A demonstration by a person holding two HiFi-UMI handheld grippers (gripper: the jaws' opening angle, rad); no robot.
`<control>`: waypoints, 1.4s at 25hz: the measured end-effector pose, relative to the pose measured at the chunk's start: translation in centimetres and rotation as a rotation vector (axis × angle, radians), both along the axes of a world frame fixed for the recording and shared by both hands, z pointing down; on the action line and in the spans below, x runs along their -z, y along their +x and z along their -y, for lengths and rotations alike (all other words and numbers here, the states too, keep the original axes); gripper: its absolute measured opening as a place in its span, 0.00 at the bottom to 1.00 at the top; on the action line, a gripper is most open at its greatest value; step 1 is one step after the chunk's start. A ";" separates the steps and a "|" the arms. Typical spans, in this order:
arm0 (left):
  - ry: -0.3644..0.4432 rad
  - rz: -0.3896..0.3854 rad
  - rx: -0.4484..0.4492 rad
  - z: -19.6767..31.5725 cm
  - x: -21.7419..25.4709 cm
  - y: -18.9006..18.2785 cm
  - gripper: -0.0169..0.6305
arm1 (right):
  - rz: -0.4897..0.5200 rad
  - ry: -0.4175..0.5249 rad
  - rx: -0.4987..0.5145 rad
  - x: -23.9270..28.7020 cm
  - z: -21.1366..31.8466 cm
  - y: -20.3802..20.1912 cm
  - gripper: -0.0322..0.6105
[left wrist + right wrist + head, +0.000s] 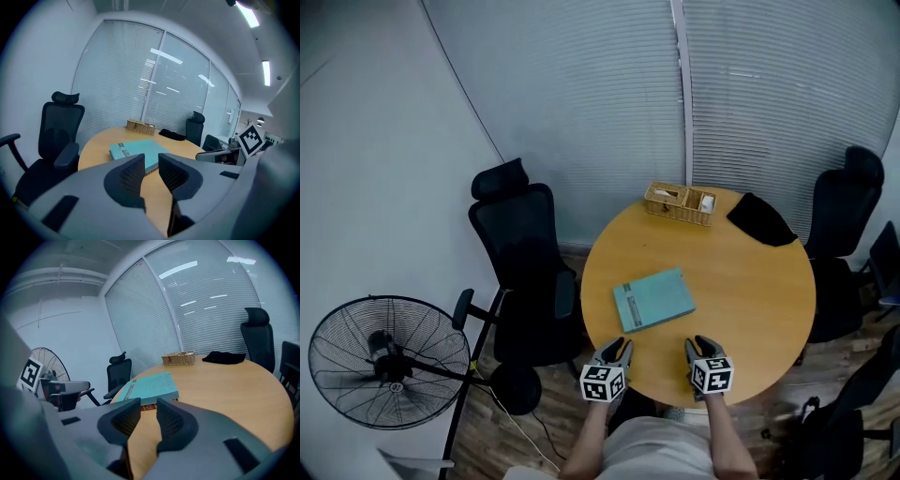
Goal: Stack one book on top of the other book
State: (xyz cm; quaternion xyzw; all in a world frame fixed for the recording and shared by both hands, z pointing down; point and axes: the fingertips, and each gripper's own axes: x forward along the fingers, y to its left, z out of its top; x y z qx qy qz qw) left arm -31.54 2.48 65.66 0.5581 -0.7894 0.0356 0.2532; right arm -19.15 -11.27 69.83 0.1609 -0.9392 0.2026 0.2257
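Two books appear already stacked, so the task looks finished or close to it. The left gripper (pixel 617 345) and right gripper (pixel 701 344) hover at the near edge of the round table (pixel 750 309), each with its jaws parted only by a narrow gap, gripping and touching nothing. Just beyond them lies the teal book (pixel 653 299), flat on top of a lower book (pixel 147 405) whose brownish edge peeks out beneath. Well apart, at the far rim, sit a wicker basket (pixel 680 202) and a dark cloth (pixel 761 220).
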 end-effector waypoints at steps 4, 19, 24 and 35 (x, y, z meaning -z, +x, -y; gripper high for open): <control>0.015 0.001 0.012 -0.3 0.1 0.0 0.11 | -0.011 -0.005 0.000 -0.3 0.0 0.1 0.15; -0.018 0.009 0.009 -1.5 -0.1 0.8 0.07 | 0.030 -0.012 0.001 0.2 -0.7 0.8 0.08; -0.021 0.012 0.018 -1.3 0.0 0.9 0.07 | 0.031 -0.014 0.004 0.0 -0.7 1.2 0.08; -0.018 0.013 0.044 -1.7 0.1 0.9 0.07 | 0.037 -0.012 0.033 0.3 -0.9 0.9 0.08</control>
